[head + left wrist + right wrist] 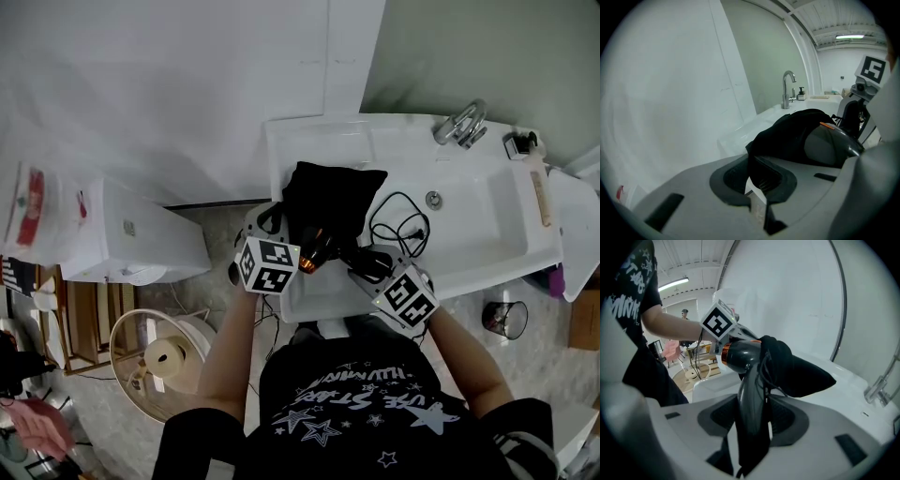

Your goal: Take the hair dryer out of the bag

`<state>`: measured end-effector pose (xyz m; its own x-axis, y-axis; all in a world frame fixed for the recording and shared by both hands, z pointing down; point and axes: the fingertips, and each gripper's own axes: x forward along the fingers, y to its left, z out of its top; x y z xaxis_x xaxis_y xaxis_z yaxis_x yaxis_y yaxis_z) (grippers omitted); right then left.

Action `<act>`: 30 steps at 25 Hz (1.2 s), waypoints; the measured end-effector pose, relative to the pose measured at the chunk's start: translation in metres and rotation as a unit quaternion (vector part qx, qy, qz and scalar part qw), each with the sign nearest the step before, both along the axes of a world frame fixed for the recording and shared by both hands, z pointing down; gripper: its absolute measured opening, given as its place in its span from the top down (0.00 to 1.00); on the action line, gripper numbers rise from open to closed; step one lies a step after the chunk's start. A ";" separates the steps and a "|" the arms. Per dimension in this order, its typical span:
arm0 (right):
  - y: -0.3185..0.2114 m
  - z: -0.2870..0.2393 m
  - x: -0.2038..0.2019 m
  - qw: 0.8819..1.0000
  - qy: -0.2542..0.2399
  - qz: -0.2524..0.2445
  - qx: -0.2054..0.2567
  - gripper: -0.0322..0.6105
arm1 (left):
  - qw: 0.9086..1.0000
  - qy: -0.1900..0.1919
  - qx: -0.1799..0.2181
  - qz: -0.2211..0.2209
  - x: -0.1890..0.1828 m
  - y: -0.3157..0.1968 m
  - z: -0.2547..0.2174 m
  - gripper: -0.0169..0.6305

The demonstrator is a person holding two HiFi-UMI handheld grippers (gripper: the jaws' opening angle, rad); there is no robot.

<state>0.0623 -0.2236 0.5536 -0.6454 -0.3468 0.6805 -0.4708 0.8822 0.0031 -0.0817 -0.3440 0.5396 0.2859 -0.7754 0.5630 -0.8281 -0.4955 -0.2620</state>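
Hair dryer stands upright, its handle clamped between the right gripper's jaws and its head against the black bag. The left gripper, nearly closed, pinches the bag's near edge.

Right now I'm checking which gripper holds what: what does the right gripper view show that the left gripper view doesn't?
Only the right gripper view shows the right gripper clamped on the handle of the hair dryer, and the person's shirt. Only the left gripper view shows the left gripper shut on a fold of the black bag. Both show the dryer partly out of the bag, and the white sink.
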 end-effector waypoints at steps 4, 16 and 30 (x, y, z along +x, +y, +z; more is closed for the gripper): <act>0.009 -0.001 0.003 1.000 -0.007 0.005 -0.003 0.65 | 1.000 0.002 0.002 0.009 0.001 -0.002 -0.001 0.94; 0.033 -0.022 0.001 0.998 -0.056 0.032 -0.014 0.65 | 0.999 0.015 0.004 0.038 0.001 0.001 -0.005 0.94; 0.080 -0.043 -0.020 0.992 -0.115 0.036 -0.024 0.65 | 0.999 0.006 -0.016 0.042 -0.024 0.010 0.011 0.94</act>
